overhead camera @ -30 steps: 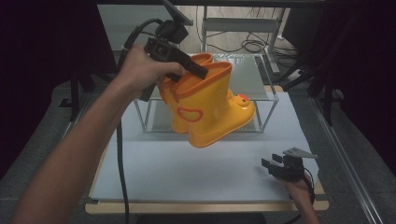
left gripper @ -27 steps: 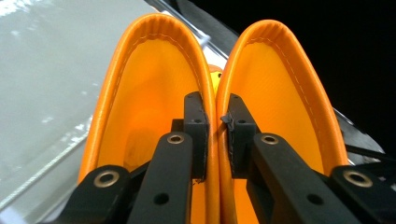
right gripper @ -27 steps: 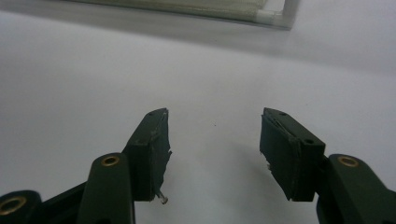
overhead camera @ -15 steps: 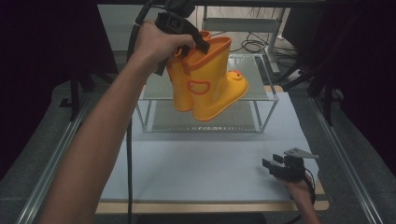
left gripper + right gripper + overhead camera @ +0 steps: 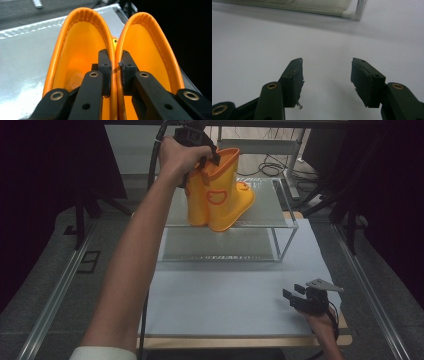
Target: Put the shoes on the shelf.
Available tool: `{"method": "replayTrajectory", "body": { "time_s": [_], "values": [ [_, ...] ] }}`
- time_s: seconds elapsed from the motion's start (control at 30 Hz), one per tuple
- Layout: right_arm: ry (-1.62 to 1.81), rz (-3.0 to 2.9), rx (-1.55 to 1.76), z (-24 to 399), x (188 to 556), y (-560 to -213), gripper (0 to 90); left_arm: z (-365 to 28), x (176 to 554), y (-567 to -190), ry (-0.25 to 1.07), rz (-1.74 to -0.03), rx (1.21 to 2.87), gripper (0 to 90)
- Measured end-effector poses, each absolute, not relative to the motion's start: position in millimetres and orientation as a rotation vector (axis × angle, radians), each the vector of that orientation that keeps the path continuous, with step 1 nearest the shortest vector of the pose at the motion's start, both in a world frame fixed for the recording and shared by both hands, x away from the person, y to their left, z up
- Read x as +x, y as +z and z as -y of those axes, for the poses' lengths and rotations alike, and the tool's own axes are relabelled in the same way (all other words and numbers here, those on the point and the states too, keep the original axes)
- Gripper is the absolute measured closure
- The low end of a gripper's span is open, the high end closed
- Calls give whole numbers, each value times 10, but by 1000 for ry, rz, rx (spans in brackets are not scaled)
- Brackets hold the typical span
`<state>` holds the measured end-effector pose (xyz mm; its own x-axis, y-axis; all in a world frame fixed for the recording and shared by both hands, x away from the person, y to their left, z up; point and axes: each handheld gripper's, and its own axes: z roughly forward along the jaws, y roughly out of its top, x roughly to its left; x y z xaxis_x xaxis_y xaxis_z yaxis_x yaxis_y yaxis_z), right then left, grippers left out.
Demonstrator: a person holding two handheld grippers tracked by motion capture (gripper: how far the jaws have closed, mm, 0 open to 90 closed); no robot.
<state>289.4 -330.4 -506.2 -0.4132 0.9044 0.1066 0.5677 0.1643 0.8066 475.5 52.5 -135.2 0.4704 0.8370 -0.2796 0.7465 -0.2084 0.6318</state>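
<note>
Left gripper (image 5: 115, 75) pinches the two touching inner rims of the yellow boots (image 5: 220, 195), soles at the shelf (image 5: 270, 210) top. Right gripper (image 5: 326, 82) spread wide, empty, over the table (image 5: 225, 300).

Left gripper (image 5: 115, 72): black jaws, brass-ringed rivets, black cable. Right gripper (image 5: 300, 296): grey three-cornered plate on top. White sleeve (image 5: 102, 353), lower left of frame.

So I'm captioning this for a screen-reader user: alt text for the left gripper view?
Two orange rubber boots seen from above their open tops, with the left tool pinching their adjoining inner walls together, one jaw inside each boot. A grey metal shelf lies beneath.
</note>
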Motion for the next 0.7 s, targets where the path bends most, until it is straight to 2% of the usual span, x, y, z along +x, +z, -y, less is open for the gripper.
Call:
{"method": "replayTrajectory", "body": {
  "time_s": [0.27,0.7],
  "values": [
    [1133,-2050,1397,3301,2877,-5073,425,-557,4952,-1430,182,-1398,1925,820],
    [1127,-2049,1416,3298,2874,-5090,423,-564,5148,-1555,220,-1473,1911,816]
  ]
}}
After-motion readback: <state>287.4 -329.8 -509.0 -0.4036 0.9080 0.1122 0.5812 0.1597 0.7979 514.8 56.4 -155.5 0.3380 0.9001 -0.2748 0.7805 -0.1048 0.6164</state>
